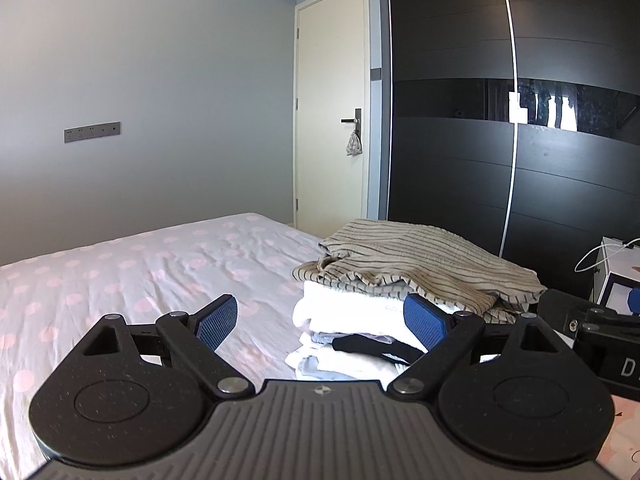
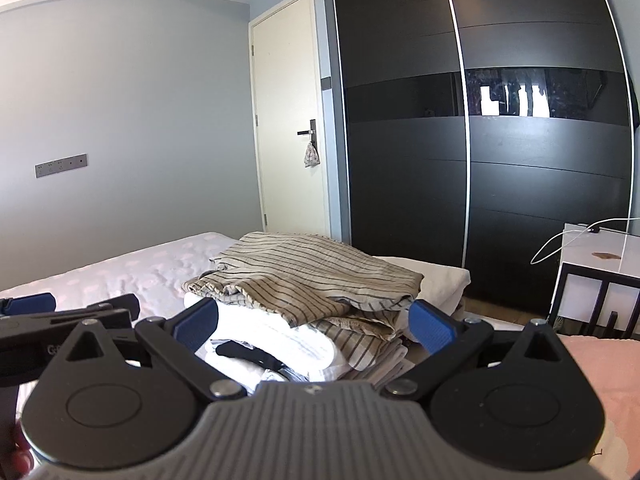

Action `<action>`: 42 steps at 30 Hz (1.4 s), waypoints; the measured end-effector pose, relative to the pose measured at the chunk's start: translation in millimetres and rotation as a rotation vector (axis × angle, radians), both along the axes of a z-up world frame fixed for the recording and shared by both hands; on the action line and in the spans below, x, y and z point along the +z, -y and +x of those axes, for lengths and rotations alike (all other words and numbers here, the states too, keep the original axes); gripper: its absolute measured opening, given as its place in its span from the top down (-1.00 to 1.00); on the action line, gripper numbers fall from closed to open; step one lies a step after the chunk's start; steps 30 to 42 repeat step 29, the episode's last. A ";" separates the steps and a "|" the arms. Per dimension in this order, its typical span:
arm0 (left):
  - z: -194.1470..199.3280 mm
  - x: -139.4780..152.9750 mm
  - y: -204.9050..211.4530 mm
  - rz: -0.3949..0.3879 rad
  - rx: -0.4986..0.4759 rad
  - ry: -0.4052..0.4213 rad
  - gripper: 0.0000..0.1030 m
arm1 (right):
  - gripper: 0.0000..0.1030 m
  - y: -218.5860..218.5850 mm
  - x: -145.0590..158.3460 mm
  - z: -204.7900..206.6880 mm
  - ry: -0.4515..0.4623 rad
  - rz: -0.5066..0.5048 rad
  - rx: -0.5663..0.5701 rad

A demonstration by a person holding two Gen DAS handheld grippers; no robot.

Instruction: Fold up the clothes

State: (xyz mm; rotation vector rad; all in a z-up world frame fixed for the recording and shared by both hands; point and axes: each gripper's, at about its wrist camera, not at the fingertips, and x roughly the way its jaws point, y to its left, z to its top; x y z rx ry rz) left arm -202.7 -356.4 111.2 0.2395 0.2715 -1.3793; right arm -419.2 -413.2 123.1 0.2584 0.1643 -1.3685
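Note:
A stack of folded clothes sits on the bed, topped by a beige striped garment (image 1: pixel 416 264) (image 2: pixel 312 272) over white folded pieces (image 1: pixel 348 312) (image 2: pixel 280 332) and a small black item (image 1: pixel 372 346) (image 2: pixel 248 354). My left gripper (image 1: pixel 320 320) is open just in front of the stack's left side, nothing between its blue pads (image 1: pixel 218 320). In the right wrist view my right gripper (image 2: pixel 316 320) stands wide open, its pads (image 2: pixel 432 326) flanking the stack's near end without touching it. The right gripper's body (image 1: pixel 592 328) shows at the left wrist view's right edge.
The bed (image 1: pixel 140 272) with a pink-dotted sheet stretches left of the stack. A black sliding wardrobe (image 2: pixel 500 140) and a cream door (image 2: pixel 288 120) stand behind. A white bedside unit (image 2: pixel 596 272) with a cable is at the right. A pink cloth (image 2: pixel 600 376) lies near right.

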 end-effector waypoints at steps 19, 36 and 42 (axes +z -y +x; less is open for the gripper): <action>0.0 -0.2 -3.0 0.012 0.002 -0.032 -0.77 | -0.98 -1.9 -7.0 2.8 -0.012 -0.011 -0.007; -1.8 -0.9 -4.9 0.006 0.014 -0.020 -0.77 | -0.98 -2.1 -7.6 3.5 -0.005 -0.007 -0.014; -1.8 -0.9 -4.9 0.006 0.014 -0.020 -0.77 | -0.98 -2.1 -7.6 3.5 -0.005 -0.007 -0.014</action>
